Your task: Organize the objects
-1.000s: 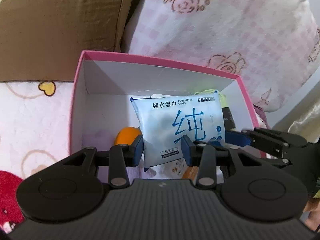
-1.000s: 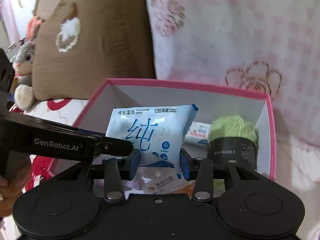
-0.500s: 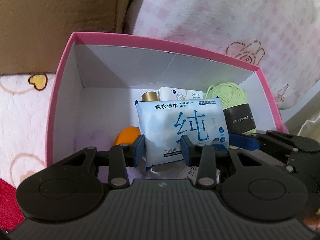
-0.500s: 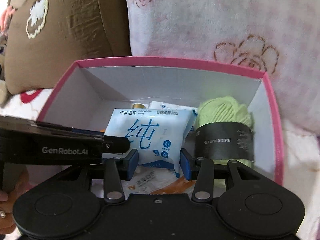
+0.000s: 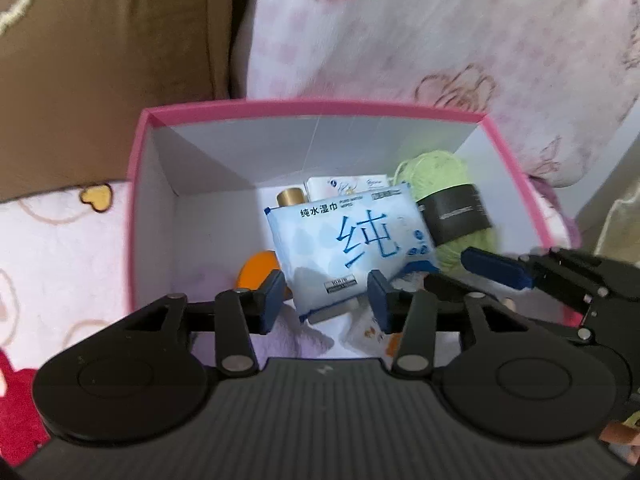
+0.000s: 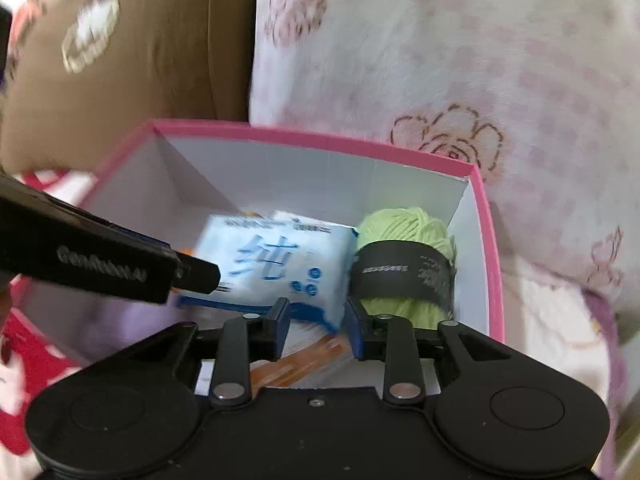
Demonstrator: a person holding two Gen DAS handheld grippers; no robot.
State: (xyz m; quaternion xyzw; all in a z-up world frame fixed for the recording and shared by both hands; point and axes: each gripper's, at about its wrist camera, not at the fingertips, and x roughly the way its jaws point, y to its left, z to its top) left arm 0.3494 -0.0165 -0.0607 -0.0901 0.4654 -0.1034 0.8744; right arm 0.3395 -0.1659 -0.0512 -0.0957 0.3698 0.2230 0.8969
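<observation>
Two grippers, wipes pack (image 5: 352,246), pink box (image 5: 316,109)

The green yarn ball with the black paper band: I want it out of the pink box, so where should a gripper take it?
Grip the green yarn ball across its black band, coming from above: it lies on its side against the box's right wall.

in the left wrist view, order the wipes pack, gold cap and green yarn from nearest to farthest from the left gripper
1. Wipes pack: between the left gripper's fingers, box centre.
2. Green yarn: to the right, by the box's right wall.
3. Gold cap: behind the pack, at the back.
</observation>
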